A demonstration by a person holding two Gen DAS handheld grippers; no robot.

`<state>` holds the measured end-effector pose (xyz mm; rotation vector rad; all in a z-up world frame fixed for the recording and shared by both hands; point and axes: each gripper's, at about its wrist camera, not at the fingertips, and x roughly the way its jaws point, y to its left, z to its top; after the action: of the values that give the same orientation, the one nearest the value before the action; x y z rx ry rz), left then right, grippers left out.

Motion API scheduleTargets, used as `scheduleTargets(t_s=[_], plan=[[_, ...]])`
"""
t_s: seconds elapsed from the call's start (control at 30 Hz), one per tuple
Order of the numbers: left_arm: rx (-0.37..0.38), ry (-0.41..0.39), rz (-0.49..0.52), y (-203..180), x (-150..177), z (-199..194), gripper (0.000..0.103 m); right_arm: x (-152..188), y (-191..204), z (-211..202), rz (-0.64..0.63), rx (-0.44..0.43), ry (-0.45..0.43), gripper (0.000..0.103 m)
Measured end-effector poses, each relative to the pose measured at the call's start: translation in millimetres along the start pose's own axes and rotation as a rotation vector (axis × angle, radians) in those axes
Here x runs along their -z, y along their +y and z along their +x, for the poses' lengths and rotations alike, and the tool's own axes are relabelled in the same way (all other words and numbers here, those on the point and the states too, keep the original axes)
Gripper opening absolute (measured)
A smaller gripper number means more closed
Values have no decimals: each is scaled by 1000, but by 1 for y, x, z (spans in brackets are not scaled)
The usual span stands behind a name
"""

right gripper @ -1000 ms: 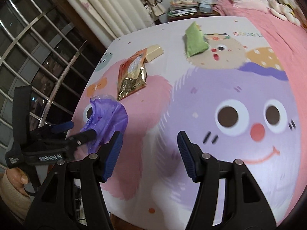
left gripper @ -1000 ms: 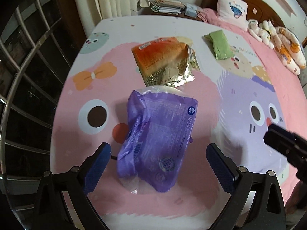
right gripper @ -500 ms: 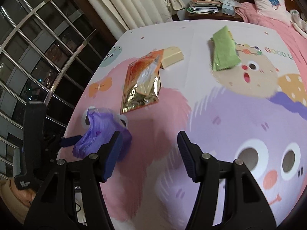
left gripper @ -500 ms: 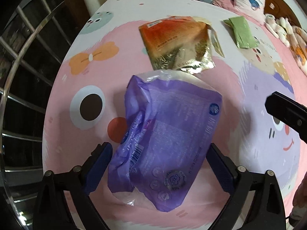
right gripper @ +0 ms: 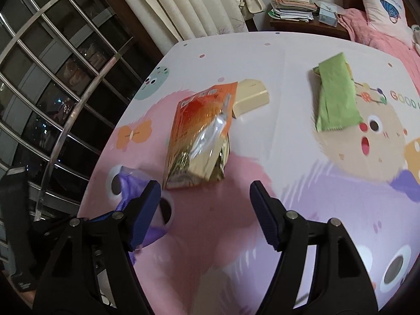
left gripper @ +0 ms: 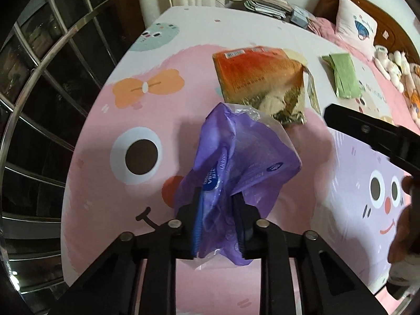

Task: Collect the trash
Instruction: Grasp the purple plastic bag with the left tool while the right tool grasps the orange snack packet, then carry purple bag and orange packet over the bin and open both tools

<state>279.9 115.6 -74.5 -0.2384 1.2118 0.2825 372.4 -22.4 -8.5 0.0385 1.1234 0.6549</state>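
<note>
My left gripper (left gripper: 219, 211) is shut on a crumpled purple plastic wrapper (left gripper: 244, 157) and holds it just above the cartoon-printed table cover (left gripper: 126, 210). The wrapper also shows at the left of the right wrist view (right gripper: 131, 186). My right gripper (right gripper: 206, 212) is open and empty, and hovers just short of an orange and silver snack bag (right gripper: 200, 136). That bag also shows beyond the wrapper in the left wrist view (left gripper: 260, 78). A green packet (right gripper: 334, 94) lies further right, and a small cream box (right gripper: 250, 97) sits behind the snack bag.
A window with metal bars (right gripper: 52, 84) and curtains (right gripper: 189, 5) lie beyond the table's left edge. A nightstand with stacked papers (right gripper: 291, 6) stands at the back. A bed with a pillow (left gripper: 357, 30) and plush toys (left gripper: 393, 63) is at the right.
My left gripper has closed on the purple wrapper, which is now bunched up and raised. My right gripper has moved forward toward the orange snack bag and stayed open.
</note>
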Motion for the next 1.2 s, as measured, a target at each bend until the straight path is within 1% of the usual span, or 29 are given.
scheduleTargets(t_s=[0.13, 0.27, 0.4, 0.6, 0.73, 0.77, 0.83, 0.87, 0.9, 0.93, 1.0, 1.1, 1.2], plan=[[-34, -36, -22, 4, -5, -8, 12, -17, -1, 19, 0, 14, 6, 70], [-57, -55, -72, 12, -11, -14, 11, -33, -3, 38, 11, 13, 6, 70], [-71, -62, -108, 17, -14, -17, 11, -47, -5, 58, 8, 37, -1, 70], [-81, -65, -144, 22, -17, -16, 11, -56, -9, 85, 29, 42, 22, 70], [-86, -61, -153, 23, -17, -14, 11, -54, -5, 94, 7, 37, 14, 70], [-85, -60, -156, 23, -17, -14, 11, -54, -3, 95, 0, 35, 12, 68], [-84, -56, -160, 23, -17, -13, 11, -53, 0, 97, -4, 20, 18, 58], [-82, -54, -163, 23, -17, -13, 11, -53, 1, 98, -5, 12, 23, 48], [-78, -53, -165, 24, -17, -12, 11, -53, 2, 99, -3, 3, 31, 40], [-75, -53, -167, 23, -16, -13, 11, -53, 3, 100, -3, -1, 39, 37], [-74, -53, -167, 22, -16, -13, 11, -52, 5, 99, -5, -11, 41, 22], [-66, -55, -163, 21, -12, -16, 11, -46, 6, 91, 8, -55, 43, 13], [-60, -59, -156, 22, -8, -20, 11, -35, 9, 77, -9, -70, 35, 10]])
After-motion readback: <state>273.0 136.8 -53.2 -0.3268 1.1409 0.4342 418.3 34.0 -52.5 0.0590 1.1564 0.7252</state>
